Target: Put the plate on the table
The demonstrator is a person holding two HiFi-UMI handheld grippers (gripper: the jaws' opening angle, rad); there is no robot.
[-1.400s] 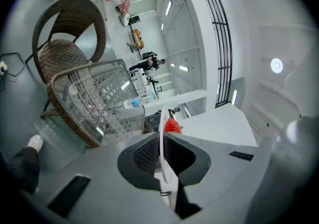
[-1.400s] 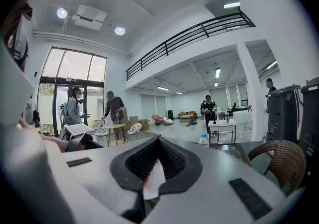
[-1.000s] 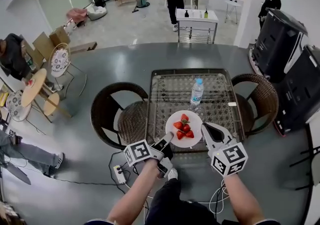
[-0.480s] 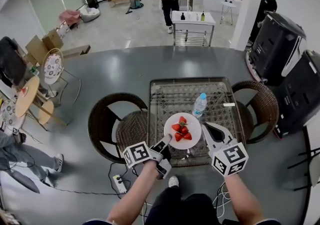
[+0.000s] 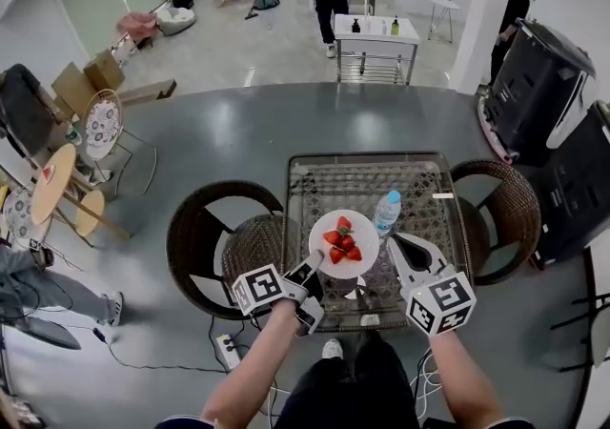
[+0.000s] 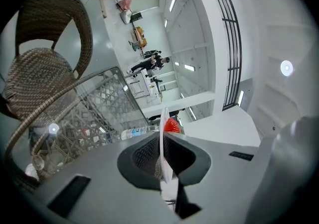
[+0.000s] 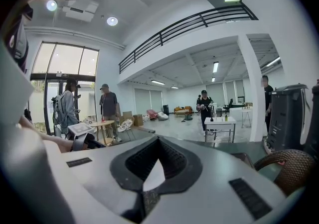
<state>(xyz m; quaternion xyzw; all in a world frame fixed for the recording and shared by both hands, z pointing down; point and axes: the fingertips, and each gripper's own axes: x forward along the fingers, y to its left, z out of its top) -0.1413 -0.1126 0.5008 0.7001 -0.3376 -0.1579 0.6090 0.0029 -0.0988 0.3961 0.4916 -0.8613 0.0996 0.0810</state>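
Left gripper (image 5: 313, 266) clamped on near rim of white plate (image 5: 346, 268). Left gripper view shows the plate edge-on between the pads, rim pinched firmly. Four or five strawberries (image 5: 341, 238) heaped at plate centre.

Plate sits over near-left part of glass-topped wicker table (image 5: 419, 179). Cannot tell whether it touches the glass.

Right gripper (image 5: 398, 248) just right of the plate, apart from it. Its own view shows the jaw tips drawn together with nothing between them.

Water bottle (image 5: 386, 213) upright on the table, just off the plate's right rim. Brown wicker chair (image 5: 214, 227) to the left of the table, second wicker chair (image 5: 500, 203) to the right.

Against one second ago:
- Table's near edge lies lower in the head view, and the person's shoe (image 5: 332, 349) too.
- Plate was below the bottle in frame with a gap between them; now the two are side by side, nearly level.
- Plate has shifted slightly up and left in frame.
- Left grip on the rim unchanged; right gripper unchanged, same place beside the plate.
- Strawberries have kept their heap.
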